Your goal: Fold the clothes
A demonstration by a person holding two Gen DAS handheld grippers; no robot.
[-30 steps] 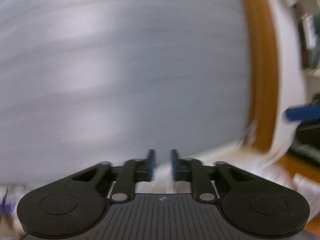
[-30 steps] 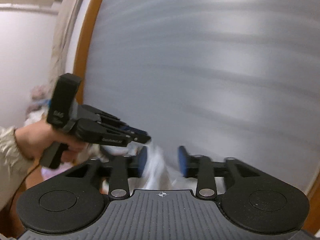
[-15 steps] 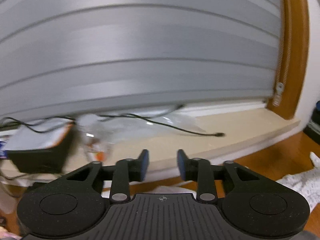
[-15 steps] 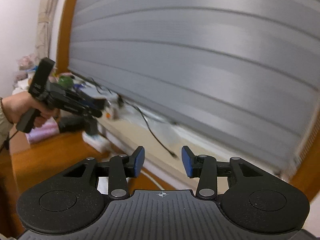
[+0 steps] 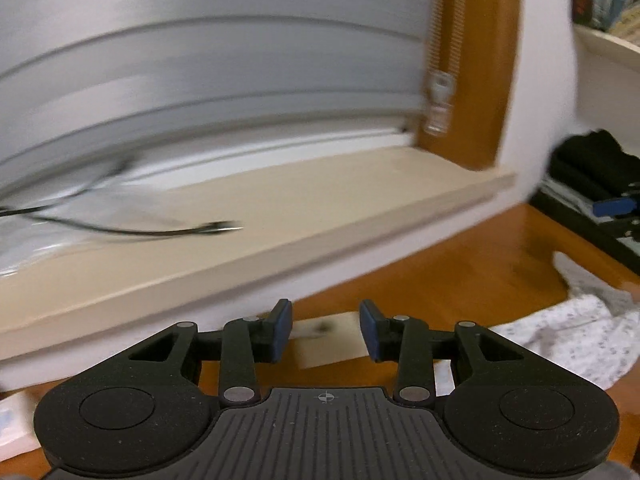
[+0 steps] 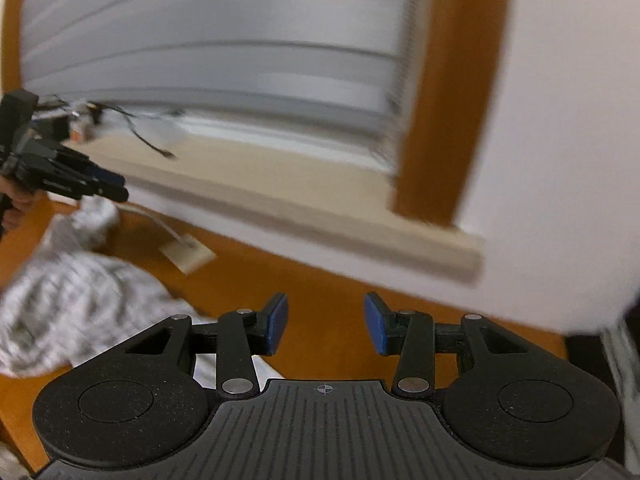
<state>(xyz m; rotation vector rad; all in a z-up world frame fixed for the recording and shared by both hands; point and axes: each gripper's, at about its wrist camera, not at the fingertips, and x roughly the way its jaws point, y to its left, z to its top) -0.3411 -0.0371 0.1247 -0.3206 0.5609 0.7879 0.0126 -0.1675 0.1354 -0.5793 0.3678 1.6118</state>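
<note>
Two grippers show, and each has two blue-padded fingers held apart with nothing between them. One garment is in sight, a white cloth with a fine dark print, lying rumpled on the orange-brown table (image 5: 472,276).

From the left wrist camera, the left gripper (image 5: 325,330) hangs above the table with its fingers (image 5: 280,330) parted and empty. Up and to the left of them one black cable (image 5: 160,232) trails along the pale window sill (image 5: 304,208), its loose end pointing right. Straight ahead between the fingers lies one small beige card (image 5: 332,338), blurred. Above the sill is one grey slatted blind (image 5: 208,80), and at its right edge a bead chain (image 5: 438,92) hangs by the wooden frame. Right of the fingers, near the picture's right edge, lies the printed garment (image 5: 576,332). Beyond it, up and to the right, sits a dark pile (image 5: 596,168) too blurred to name.

From the right wrist camera, the right gripper (image 6: 325,324) is likewise spread and empty over bare table. Far left of its fingers (image 6: 277,322) the left gripper (image 6: 102,184) comes into view, held by a hand (image 6: 16,200), hovering just above the garment (image 6: 76,296), which lies to the left of the right fingers. Whether the left fingers touch the cloth cannot be told. The beige card (image 6: 188,254) lies just beyond the garment.
</note>
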